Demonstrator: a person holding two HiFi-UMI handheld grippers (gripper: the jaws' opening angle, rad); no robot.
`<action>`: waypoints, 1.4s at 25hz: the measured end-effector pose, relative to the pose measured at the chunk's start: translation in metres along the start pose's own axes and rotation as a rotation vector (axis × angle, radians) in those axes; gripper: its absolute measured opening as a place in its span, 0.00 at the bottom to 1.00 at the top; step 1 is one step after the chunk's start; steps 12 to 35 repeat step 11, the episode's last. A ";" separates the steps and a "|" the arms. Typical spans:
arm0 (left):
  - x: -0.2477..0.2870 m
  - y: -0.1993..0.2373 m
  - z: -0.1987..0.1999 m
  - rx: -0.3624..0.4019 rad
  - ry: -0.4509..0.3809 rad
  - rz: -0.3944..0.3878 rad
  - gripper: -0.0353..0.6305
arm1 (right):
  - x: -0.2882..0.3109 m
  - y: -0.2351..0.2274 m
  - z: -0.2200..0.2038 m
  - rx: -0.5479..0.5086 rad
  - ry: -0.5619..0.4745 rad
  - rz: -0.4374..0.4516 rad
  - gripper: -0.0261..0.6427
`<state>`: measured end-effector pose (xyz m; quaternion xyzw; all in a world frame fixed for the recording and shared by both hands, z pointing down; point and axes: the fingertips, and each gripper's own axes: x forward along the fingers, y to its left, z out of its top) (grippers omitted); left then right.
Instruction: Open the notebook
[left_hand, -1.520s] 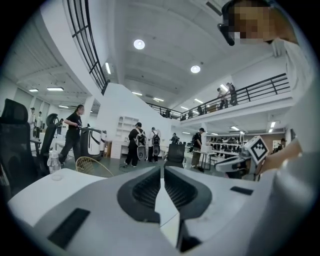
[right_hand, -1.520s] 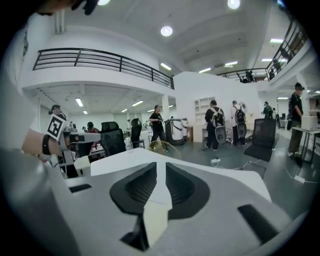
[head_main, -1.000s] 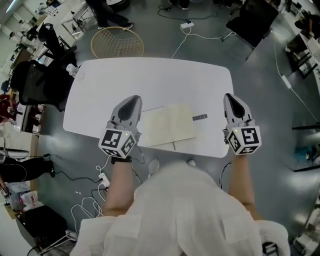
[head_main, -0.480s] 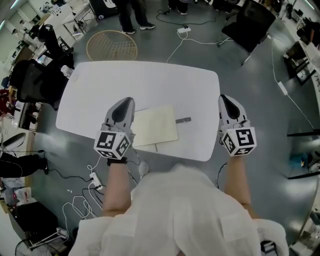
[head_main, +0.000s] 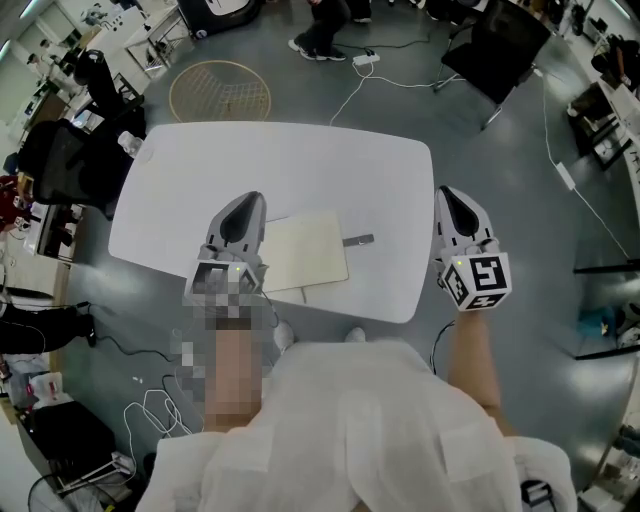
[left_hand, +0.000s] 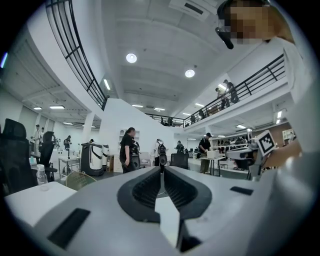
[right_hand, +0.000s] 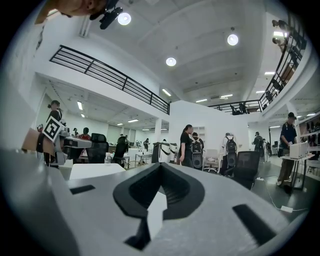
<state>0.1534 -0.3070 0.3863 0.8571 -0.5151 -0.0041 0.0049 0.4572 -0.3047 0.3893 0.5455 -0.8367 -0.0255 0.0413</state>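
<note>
The cream notebook (head_main: 305, 252) lies flat on the near middle of the white table (head_main: 290, 165), with a thin strap poking out at its near edge. My left gripper (head_main: 243, 213) hovers over the table just left of the notebook. It points level and its jaws are together and empty. My right gripper (head_main: 450, 200) is held just past the table's right edge, over the floor, shut on nothing. In the left gripper view my left gripper (left_hand: 160, 168) looks out over the room, and so does my right gripper (right_hand: 161, 164) in the right gripper view. Neither gripper view shows the notebook.
A small grey flat piece (head_main: 358, 241) lies by the notebook's right edge. A water bottle (head_main: 128, 145) stands at the table's far left corner. Black chairs (head_main: 65, 165) crowd the left side, a round wire basket (head_main: 220, 92) sits beyond, and cables (head_main: 390, 75) run across the floor. People stand further off (left_hand: 126, 150).
The table and notebook have slid left in the head view. My right gripper was over the table's right edge and is now just off it. Both grippers stay shut and empty.
</note>
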 end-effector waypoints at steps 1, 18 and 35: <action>0.000 -0.001 0.000 0.001 0.001 0.001 0.09 | 0.000 -0.001 0.000 -0.001 0.001 0.001 0.04; 0.005 -0.006 -0.008 -0.009 0.012 -0.008 0.09 | -0.004 -0.002 -0.012 0.000 0.032 0.004 0.04; 0.005 -0.006 -0.008 -0.009 0.012 -0.008 0.09 | -0.004 -0.002 -0.012 0.000 0.032 0.004 0.04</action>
